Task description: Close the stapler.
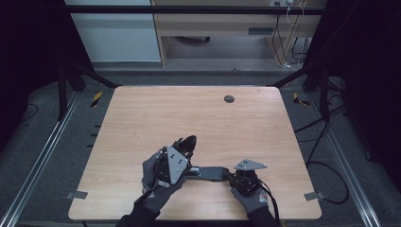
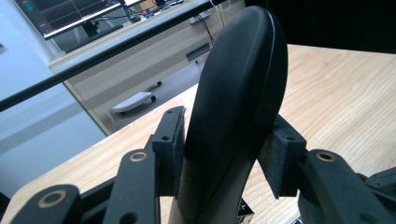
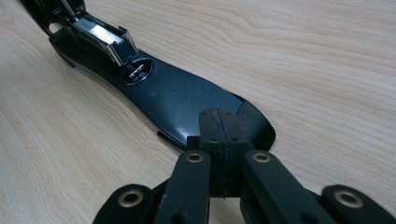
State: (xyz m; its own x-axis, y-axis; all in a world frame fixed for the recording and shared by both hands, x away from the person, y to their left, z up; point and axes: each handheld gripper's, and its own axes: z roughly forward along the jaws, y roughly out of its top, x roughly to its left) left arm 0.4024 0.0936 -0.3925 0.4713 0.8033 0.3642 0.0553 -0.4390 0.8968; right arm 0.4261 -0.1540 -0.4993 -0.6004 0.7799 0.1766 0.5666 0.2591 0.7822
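Black stapler (image 1: 208,173) lies left-right near us on the table (image 1: 198,118); left claw (image 2: 229,154) clamps its raised top arm (image 2: 238,88), right claw (image 3: 219,140) pinches its base end (image 3: 252,123).

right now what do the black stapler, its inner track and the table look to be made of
Stapler: its black shell looks like smooth moulded plastic with a semi-gloss sheen, though painted metal is possible. Inner track: bright, mirror-like and sharp-edged, so likely bare steel. Table: pale wood grain, flat and even, probably laminate rather than solid wood.
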